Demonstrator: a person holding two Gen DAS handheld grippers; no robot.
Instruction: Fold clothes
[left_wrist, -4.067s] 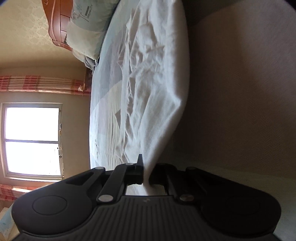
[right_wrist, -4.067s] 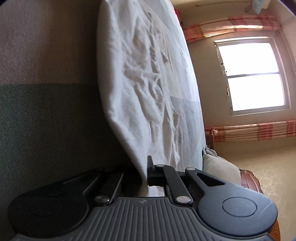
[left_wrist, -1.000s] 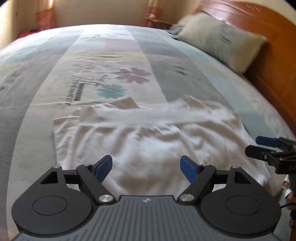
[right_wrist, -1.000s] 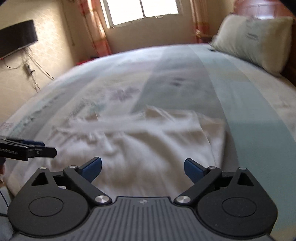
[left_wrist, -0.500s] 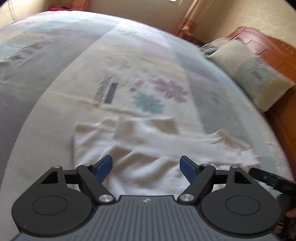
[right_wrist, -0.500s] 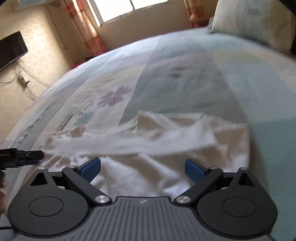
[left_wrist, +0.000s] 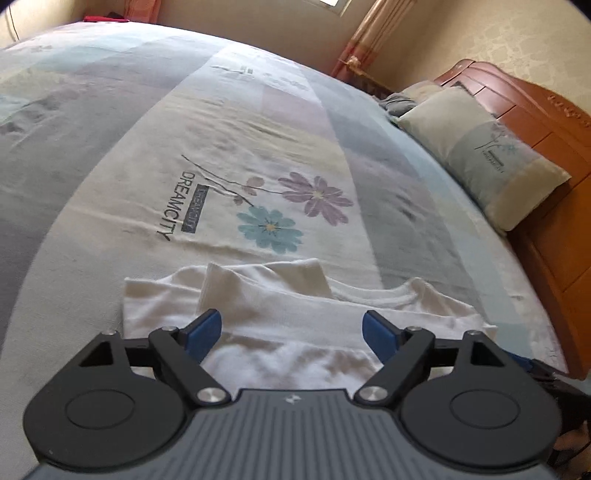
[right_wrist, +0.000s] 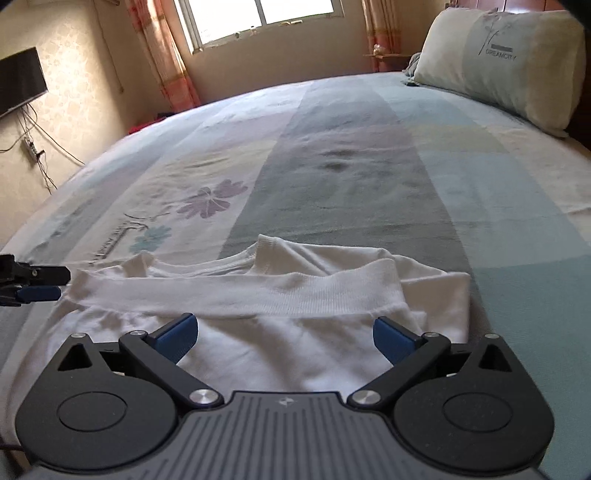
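1. The white garment lies low in the middle of both views on the bed, doubled over on itself, with a ribbed band across its top layer and a collar edge behind.
2. The left tool hovers over it with blue pads spread wide, holding nothing; the right tool is likewise spread and empty.
3. By its look it is a soft, light knit that will sag and crease when lifted; thick doubled edges or the ribbed band should give the surest hold, best taken at two corners.
4. The patterned bedsheet is soft and slightly rumpled, so the cloth may drag.
5. A pillow sits upper right, a window at top, a wooden headboard at the right of the left view.
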